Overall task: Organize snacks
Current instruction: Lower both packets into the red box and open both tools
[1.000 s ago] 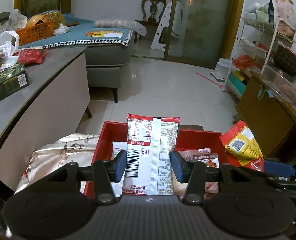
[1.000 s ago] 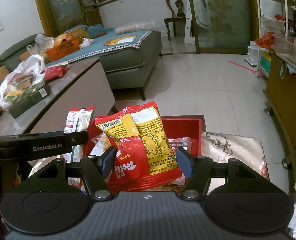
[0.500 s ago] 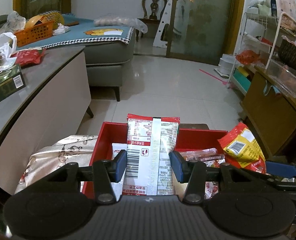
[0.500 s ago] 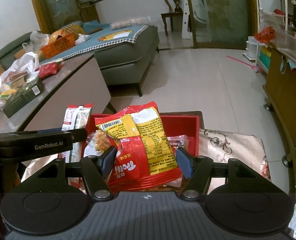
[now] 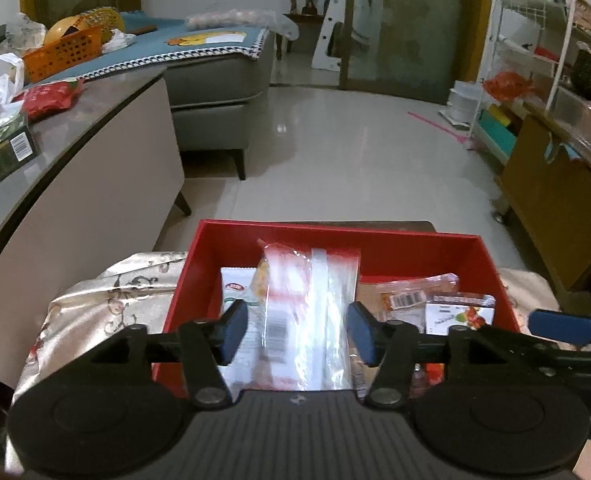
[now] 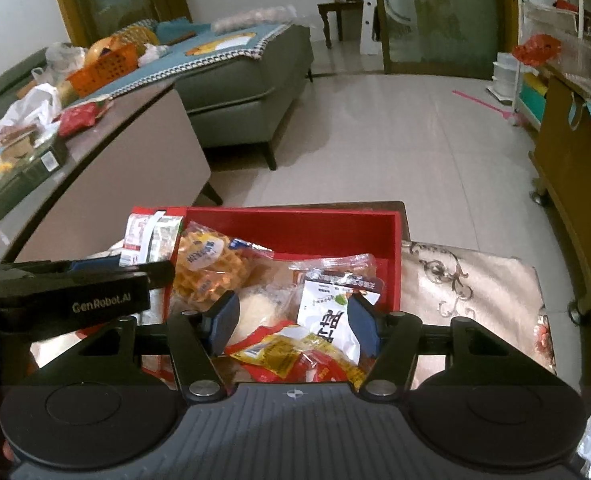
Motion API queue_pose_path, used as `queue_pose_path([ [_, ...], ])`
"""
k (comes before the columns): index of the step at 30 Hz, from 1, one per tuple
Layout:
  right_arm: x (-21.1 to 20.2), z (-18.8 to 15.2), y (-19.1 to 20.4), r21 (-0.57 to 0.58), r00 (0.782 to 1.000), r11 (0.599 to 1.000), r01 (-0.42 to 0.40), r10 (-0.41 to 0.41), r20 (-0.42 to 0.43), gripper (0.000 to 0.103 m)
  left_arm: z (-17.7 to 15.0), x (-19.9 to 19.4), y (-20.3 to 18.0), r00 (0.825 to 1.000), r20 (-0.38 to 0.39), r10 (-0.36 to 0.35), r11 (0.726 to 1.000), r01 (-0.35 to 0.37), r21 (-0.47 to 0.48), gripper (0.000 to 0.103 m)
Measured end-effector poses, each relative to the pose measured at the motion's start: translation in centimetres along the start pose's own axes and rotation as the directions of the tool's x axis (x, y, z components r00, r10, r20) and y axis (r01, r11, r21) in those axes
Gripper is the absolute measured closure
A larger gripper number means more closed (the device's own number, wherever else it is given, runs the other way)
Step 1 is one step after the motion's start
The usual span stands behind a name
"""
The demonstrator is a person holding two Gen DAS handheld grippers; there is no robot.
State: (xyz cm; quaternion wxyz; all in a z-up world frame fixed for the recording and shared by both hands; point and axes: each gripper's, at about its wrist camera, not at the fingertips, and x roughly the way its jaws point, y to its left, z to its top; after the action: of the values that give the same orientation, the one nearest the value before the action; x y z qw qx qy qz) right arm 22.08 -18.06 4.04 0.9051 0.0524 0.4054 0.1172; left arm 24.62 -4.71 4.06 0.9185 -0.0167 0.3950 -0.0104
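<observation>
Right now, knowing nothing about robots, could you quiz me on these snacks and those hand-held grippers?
1. True or false: the red box holds several snack packets.
2. The right hand-held gripper is: A) shut on a packet; B) open above the red-and-yellow packet; C) out of view.
3. Fill in: the orange basket sits on the grey ____.

Key: 1 true; 2 B; 3 sofa.

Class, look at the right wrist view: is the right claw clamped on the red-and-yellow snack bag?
No: the right claw is open, with the crumpled red-and-yellow snack bag lying loose below.
</observation>
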Motion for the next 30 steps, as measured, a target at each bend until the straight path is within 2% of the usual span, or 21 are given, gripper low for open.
queue_pose_path([
  [1,0.0,-0.1,-0.2,0.003,1.000,1.000,0.002,-0.002,-0.002,0.035,0.0,0.0,0.1,1.000,0.001,0.005,1.000,-0.005,-0.003,0.041],
  [3,-0.1,-0.3,-0.4,0.007,1.000,1.000,0.006,-0.006,-0.008,0.035,0.0,-0.1,0.1,1.000,0.009,0.010,1.000,-0.010,-0.008,0.035],
  [10,-0.6,-0.7,-0.6,0.016,1.000,1.000,0.017,-0.017,-0.017,0.033,-0.3,-0.8,-0.1,1.000,0.010,0.017,0.999,-0.017,0.028,0.033],
  [20,-2.5,-1.8,-0.1,0.032,1.000,0.999,0.012,-0.011,-0.018,0.027,-1.9,-3.4,0.8,1.000,0.005,0.011,1.000,-0.011,0.029,0.032],
  [22,-2.7,-2.1,0.2,0.028,1.000,1.000,0.009,-0.009,-0.021,0.022,-2.3,-3.9,1.0,1.000,0.004,0.009,0.999,-0.009,0.033,0.032],
  [26,-3.1,-2.9,0.7,0.023,0.999,1.000,0.004,-0.004,-0.032,0.020,-3.2,-4.9,1.5,1.000,0.005,0.019,0.999,-0.020,0.048,0.031],
  [28,-3.4,-3.4,0.7,0.030,0.999,1.000,0.003,-0.002,-0.037,0.016,-3.7,-5.2,2.1,1.000,-0.007,0.023,0.999,-0.023,0.044,0.031],
  [30,-3.8,-3.9,0.6,0.035,0.999,0.999,0.001,0.001,-0.044,0.015,-4.5,-5.6,3.0,0.999,-0.028,0.018,1.000,-0.018,0.026,0.031],
])
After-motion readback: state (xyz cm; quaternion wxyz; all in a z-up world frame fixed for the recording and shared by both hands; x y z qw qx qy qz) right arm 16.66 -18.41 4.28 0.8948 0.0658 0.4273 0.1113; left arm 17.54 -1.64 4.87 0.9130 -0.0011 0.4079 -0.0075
